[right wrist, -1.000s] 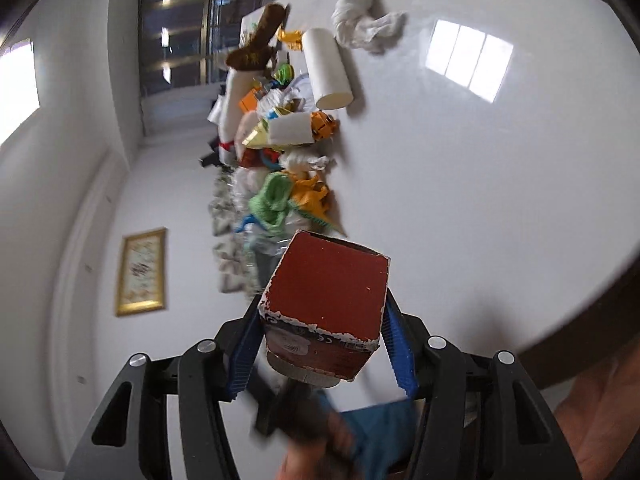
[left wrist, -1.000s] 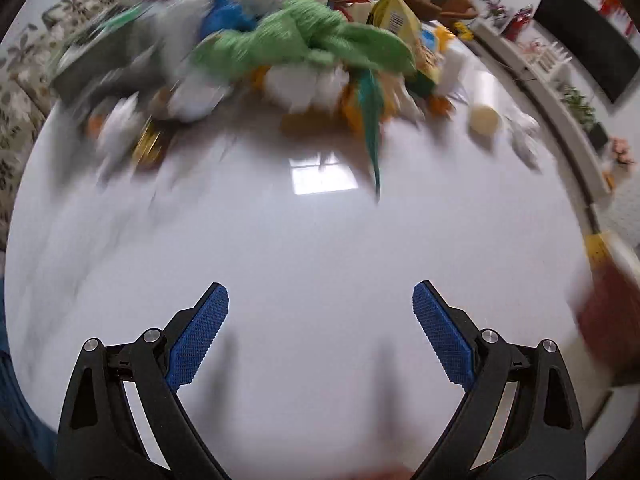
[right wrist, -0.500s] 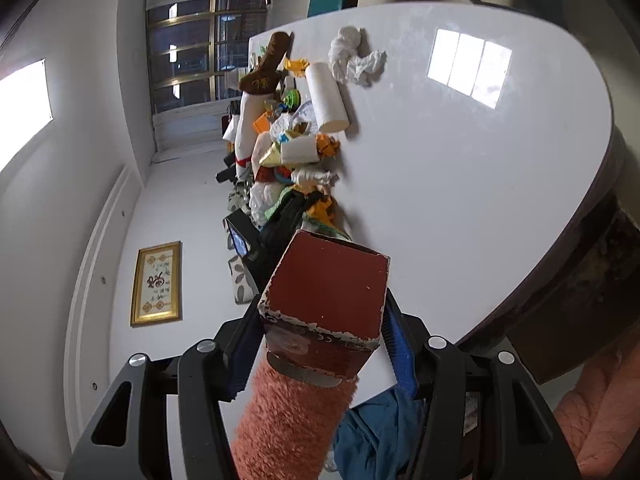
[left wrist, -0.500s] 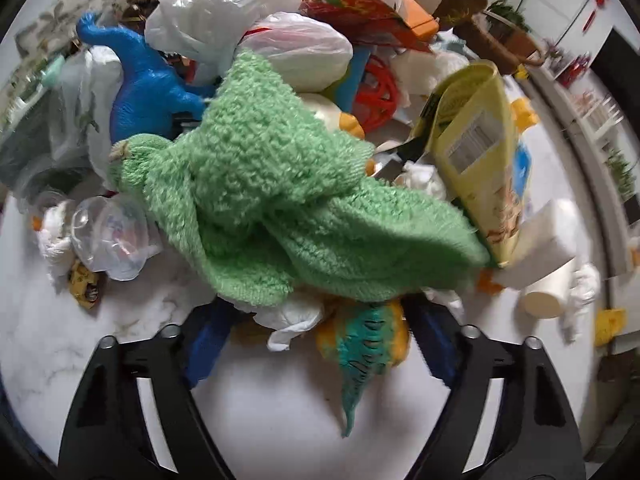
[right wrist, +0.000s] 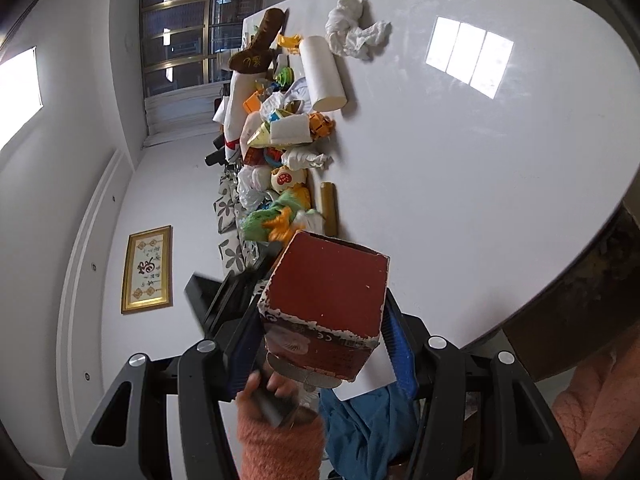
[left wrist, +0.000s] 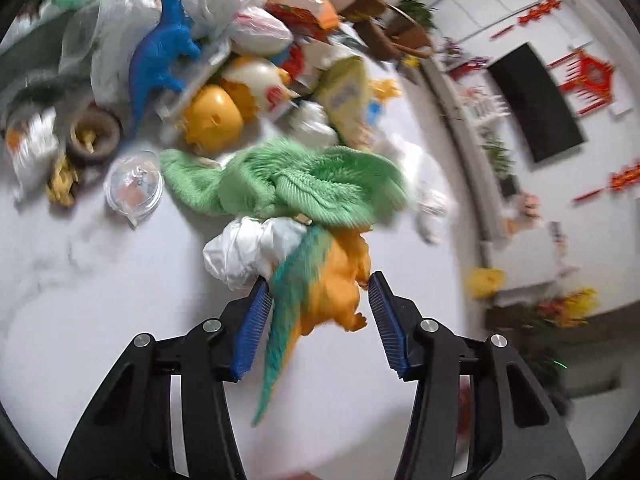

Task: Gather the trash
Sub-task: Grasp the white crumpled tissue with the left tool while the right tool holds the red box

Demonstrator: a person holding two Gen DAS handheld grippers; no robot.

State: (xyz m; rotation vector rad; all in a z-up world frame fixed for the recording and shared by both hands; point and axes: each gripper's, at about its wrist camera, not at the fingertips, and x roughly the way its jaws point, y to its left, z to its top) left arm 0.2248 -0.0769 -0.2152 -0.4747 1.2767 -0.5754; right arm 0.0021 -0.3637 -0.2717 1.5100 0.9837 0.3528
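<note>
The left gripper (left wrist: 318,312) has its two blue fingers (left wrist: 253,328) squeezed around one orange toy dinosaur (left wrist: 334,280) with a green tail; one white crumpled bag (left wrist: 244,252) sits just beside it on the white table (left wrist: 100,280); one green cloth (left wrist: 288,184) lies behind; farther back are one clear cup lid (left wrist: 134,188) and one blue dinosaur (left wrist: 160,56). The right gripper (right wrist: 320,344) grips one red box (right wrist: 326,304); far off lie one paper roll (right wrist: 322,74) and one white rag (right wrist: 354,28).
</note>
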